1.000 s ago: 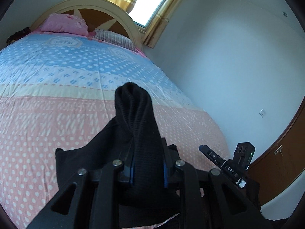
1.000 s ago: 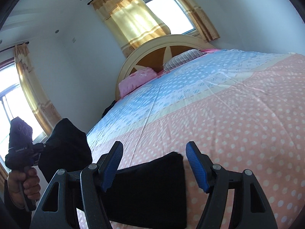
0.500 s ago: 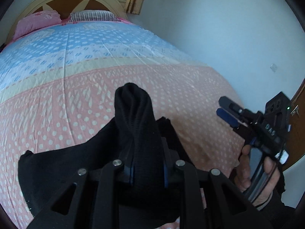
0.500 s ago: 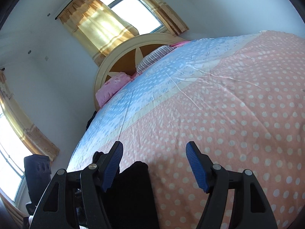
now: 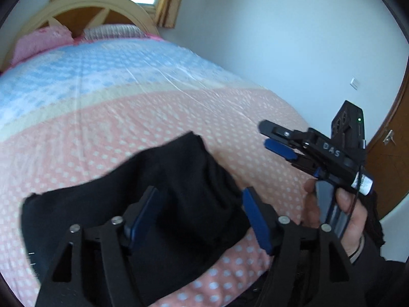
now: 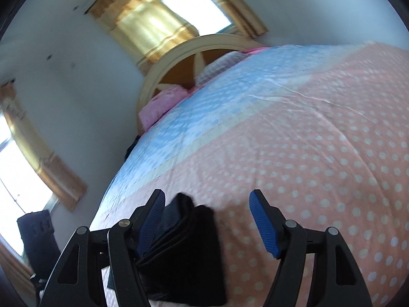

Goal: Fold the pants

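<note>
Black pants (image 5: 143, 204), folded on the bed (image 5: 127, 107), lay between the opening, non-gripping left gripper (image 5: 199, 212) jaws; right gripper (image 6: 207, 220) unclenched beside them.

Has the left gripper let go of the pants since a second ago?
Yes. The left gripper was clamped on the black pants; now its jaws are opening, and the fabric has slumped onto the bedspread.

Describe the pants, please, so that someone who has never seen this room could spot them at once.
Start at the large bed, whose cover is blue-dotted near the arched headboard and pink-dotted at the near end. The pants lie folded on that pink part, near its edge. They are the only plain black cloth on the patterned cover.
</note>
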`<move>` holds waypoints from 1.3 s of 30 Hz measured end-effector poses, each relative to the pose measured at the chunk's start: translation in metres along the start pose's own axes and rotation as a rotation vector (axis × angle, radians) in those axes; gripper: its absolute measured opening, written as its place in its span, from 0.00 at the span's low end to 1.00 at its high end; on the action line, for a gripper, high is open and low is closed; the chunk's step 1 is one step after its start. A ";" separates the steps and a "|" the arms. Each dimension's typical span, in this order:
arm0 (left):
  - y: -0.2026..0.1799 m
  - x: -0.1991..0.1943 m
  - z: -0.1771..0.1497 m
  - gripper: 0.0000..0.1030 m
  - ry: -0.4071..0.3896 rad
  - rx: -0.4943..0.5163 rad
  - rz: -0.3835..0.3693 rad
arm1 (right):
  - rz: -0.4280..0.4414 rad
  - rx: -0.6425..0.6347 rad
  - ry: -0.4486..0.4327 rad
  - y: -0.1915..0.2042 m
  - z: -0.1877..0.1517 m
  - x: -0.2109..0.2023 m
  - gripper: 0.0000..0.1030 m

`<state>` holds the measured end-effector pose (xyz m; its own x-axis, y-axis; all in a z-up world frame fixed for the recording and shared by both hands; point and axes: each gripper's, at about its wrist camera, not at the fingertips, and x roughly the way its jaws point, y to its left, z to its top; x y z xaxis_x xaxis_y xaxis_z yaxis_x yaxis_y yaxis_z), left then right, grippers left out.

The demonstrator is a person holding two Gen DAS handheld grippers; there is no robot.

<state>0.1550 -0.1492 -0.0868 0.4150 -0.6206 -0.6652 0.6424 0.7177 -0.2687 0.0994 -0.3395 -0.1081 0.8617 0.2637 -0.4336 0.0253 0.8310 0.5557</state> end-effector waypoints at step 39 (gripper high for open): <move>0.136 -0.032 -0.092 0.91 -0.111 -0.257 0.303 | -0.121 -0.177 0.282 0.027 -0.017 0.067 0.51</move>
<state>0.1699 -0.0023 -0.1660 0.6365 -0.3895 -0.6657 0.3048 0.9199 -0.2468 0.1492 -0.2910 -0.1338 0.6831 0.2627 -0.6814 0.0093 0.9298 0.3678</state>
